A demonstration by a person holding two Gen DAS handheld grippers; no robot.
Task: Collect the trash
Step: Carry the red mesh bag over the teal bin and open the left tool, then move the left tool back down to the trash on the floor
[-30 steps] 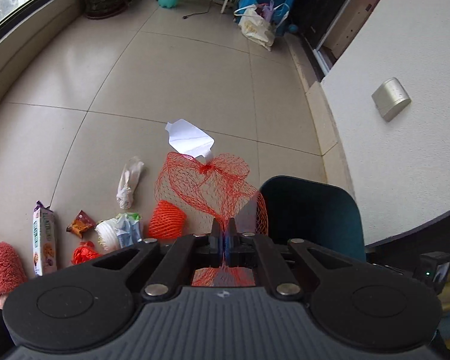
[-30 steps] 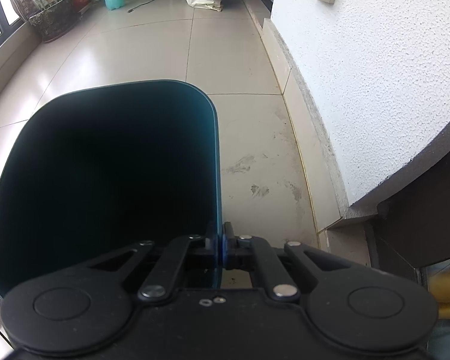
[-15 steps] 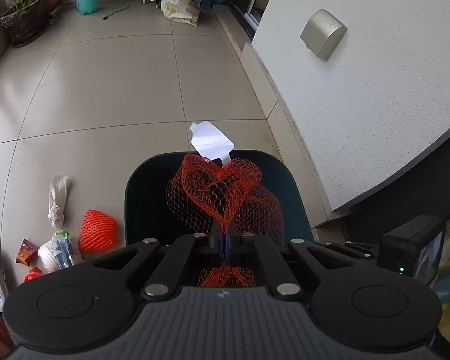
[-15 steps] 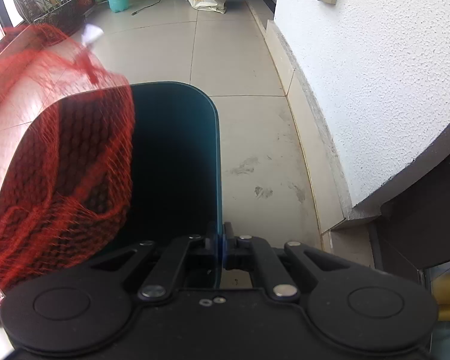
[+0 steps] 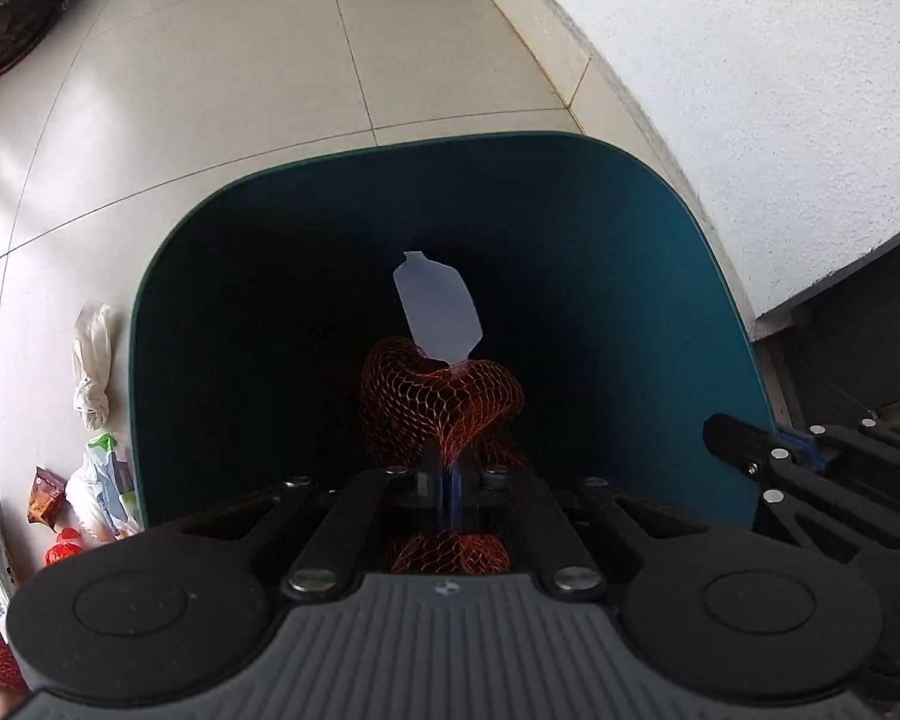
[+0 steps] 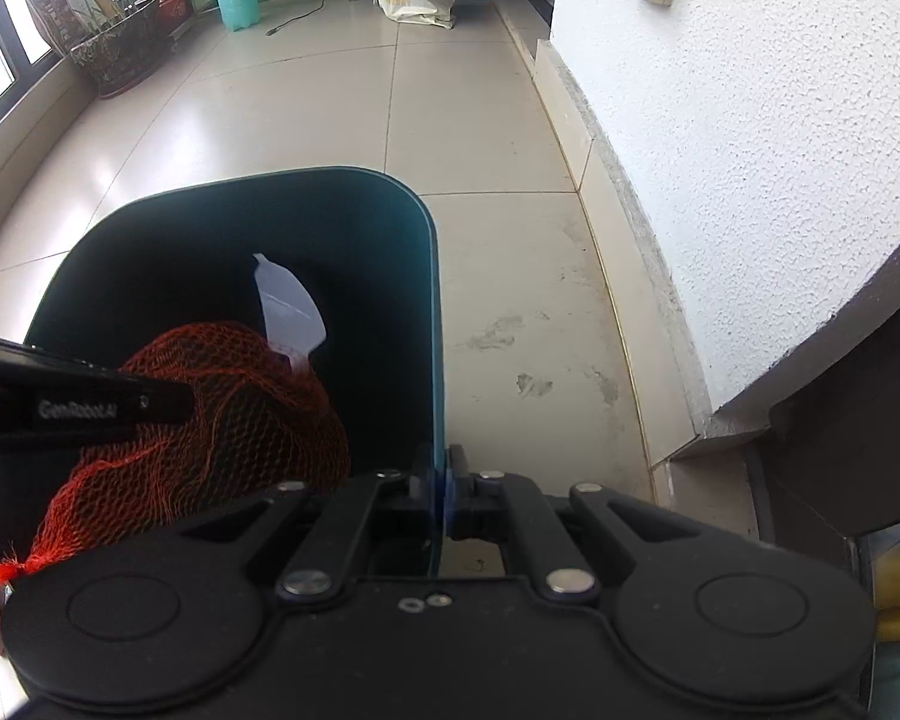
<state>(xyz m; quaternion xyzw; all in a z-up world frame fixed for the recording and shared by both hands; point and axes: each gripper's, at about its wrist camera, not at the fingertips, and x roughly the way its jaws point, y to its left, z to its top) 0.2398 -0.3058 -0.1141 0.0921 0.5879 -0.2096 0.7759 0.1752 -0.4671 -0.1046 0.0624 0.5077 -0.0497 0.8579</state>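
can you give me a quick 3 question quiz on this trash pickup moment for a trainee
1. True or false: the left gripper is shut on the red mesh bag.
2. What is the right gripper clamped on? A) the white tag B) the rim of the teal bin C) nothing
3. Fill in: the mesh bag hangs over the bin's ____.

Key: 1 true; 2 B; 3 opening
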